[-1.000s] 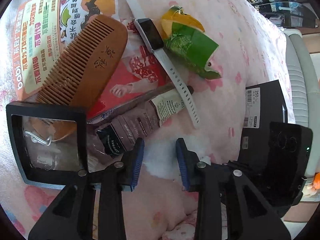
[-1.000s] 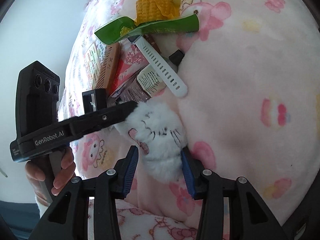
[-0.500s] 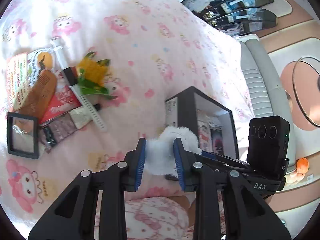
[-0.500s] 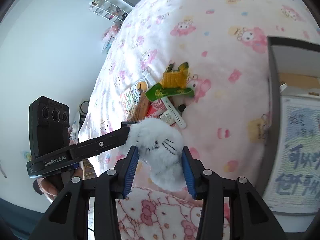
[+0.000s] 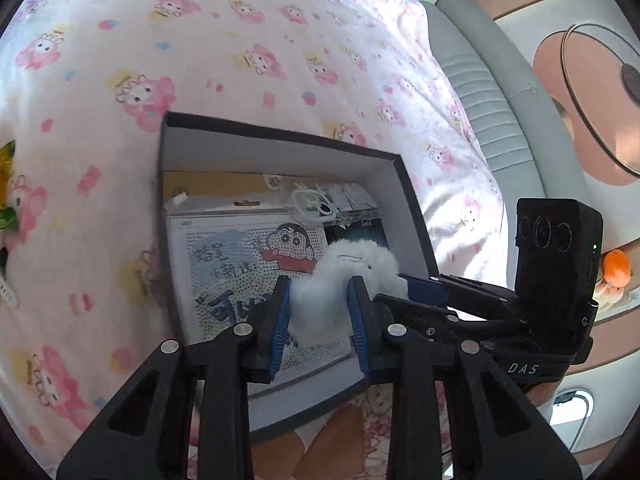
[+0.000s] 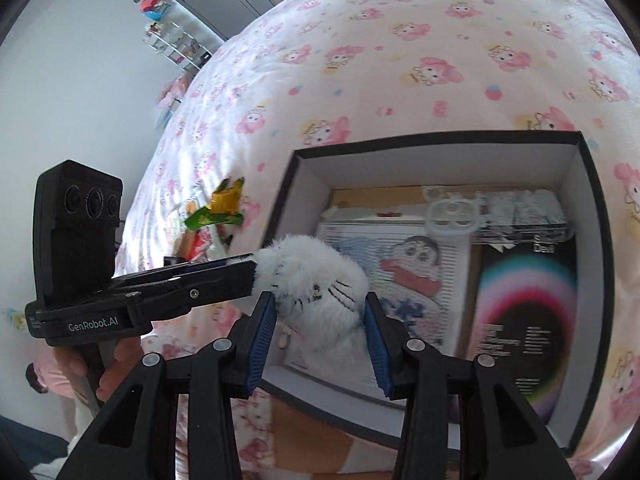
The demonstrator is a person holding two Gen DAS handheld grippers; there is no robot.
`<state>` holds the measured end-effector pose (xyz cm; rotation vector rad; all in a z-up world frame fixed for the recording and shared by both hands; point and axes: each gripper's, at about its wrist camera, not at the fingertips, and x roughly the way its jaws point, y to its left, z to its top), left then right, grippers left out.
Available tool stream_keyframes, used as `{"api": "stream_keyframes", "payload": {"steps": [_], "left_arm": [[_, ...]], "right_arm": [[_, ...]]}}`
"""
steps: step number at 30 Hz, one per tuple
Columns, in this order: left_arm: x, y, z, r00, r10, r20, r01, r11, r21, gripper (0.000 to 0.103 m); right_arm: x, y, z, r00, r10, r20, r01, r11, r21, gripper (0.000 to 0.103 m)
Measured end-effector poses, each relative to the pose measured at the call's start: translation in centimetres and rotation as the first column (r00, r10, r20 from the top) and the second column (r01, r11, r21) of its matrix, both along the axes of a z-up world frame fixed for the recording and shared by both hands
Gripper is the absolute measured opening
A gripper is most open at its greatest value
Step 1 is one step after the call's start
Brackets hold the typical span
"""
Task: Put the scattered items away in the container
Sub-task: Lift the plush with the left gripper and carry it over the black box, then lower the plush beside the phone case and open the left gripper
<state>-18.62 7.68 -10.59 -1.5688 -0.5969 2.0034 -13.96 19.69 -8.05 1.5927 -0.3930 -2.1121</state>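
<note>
A fluffy white cat plush [image 5: 344,276] is pinched between both grippers. My left gripper [image 5: 320,312] is shut on one end of it, and my right gripper [image 6: 320,324] is shut on the end with the whiskered face [image 6: 316,284]. They hold it above the near edge of an open black box [image 5: 280,136] with white inner walls [image 6: 440,160]. The box holds a cartoon-print card [image 5: 248,256], a black rainbow-print pack [image 6: 524,304] and a clear phone case [image 6: 452,216]. Scattered items, with a green and yellow snack wrapper [image 6: 218,210] among them, lie on the bed left of the box.
The box sits on a pink cartoon-print bedspread [image 5: 240,40]. A grey padded bed edge [image 5: 492,92] runs along the right, with the floor beyond it. In the right wrist view a white wall [image 6: 80,60] and a small shelf [image 6: 176,44] stand beyond the bed.
Both grippers carried the white plush from the pile of scattered items to the right. It now hangs over the open box, which fills both views.
</note>
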Motion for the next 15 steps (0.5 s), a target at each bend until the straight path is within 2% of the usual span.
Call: {"api": "stream_keyframes", "payload": {"steps": [4, 7, 11, 15], "left_arm": [[-0.8, 1.9, -2.9, 0.998, -0.019, 0.055, 0.022, 0.998, -0.056, 0.028], [-1.0, 2.2, -4.1, 0.997, -0.021, 0.076, 0.029, 0.995, -0.097, 0.028], [-1.0, 1.7, -4.5, 0.996, -0.008, 0.085, 0.019, 0.992, -0.127, 0.028], [-0.5, 1.3, -3.9, 0.998, 0.004, 0.059, 0.006, 0.987, -0.162, 0.028]], "right_arm": [[-1.5, 1.9, -3.7, 0.997, 0.015, 0.082, -0.016, 1.000, 0.023, 0.040], [-2.6, 2.0, -5.2, 0.995, 0.034, 0.092, -0.038, 0.998, 0.044, 0.040], [-3.6, 1.9, -6.3, 0.997, 0.040, 0.072, -0.041, 0.999, 0.022, 0.040], [-3.7, 2.8, -6.4, 0.997, 0.045, 0.070, -0.044, 0.999, -0.010, 0.040]]}}
